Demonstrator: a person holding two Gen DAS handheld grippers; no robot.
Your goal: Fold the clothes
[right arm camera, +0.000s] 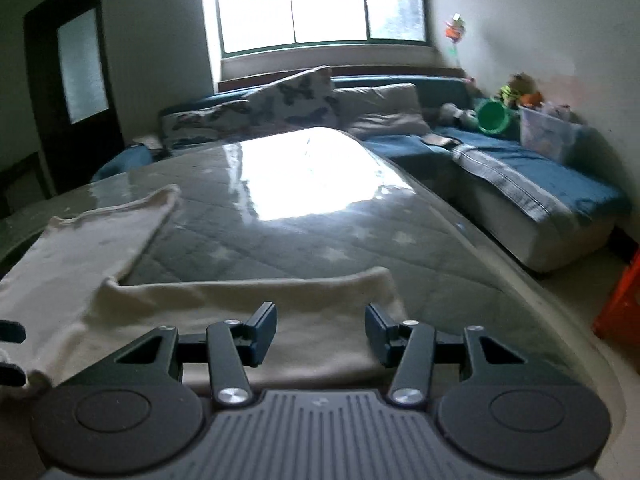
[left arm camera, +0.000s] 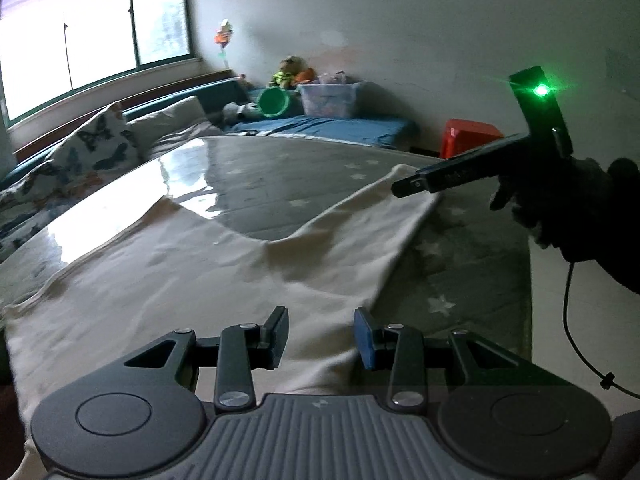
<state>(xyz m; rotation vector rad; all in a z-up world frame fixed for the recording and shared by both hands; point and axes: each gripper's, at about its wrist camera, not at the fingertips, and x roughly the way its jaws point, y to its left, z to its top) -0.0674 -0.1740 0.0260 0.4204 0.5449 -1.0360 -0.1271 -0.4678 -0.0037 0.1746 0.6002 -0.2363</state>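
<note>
Cream trousers [left arm camera: 192, 272] lie flat on the grey star-patterned table [left arm camera: 256, 184], both legs pointing away. My left gripper [left arm camera: 321, 334] hovers open over the wide near end of the cloth, nothing between its fingers. A dark-gloved hand [left arm camera: 568, 216] holds my right gripper [left arm camera: 404, 189] just above the end of the right leg. In the right wrist view that gripper [right arm camera: 321, 332] is open over that leg [right arm camera: 312, 296]. The other leg [right arm camera: 104, 228] stretches away at the left. Dark fingers of the left gripper [right arm camera: 12, 352] show at the left edge.
The table top [right arm camera: 304, 236] is glossy with window glare. A blue sofa [right arm camera: 520, 184] with butterfly cushions [left arm camera: 100, 140] runs behind and right of it. On it stand a clear storage box [left arm camera: 332, 98] and a green bucket [left arm camera: 274, 101]. A red stool [left arm camera: 468, 138] stands on the floor.
</note>
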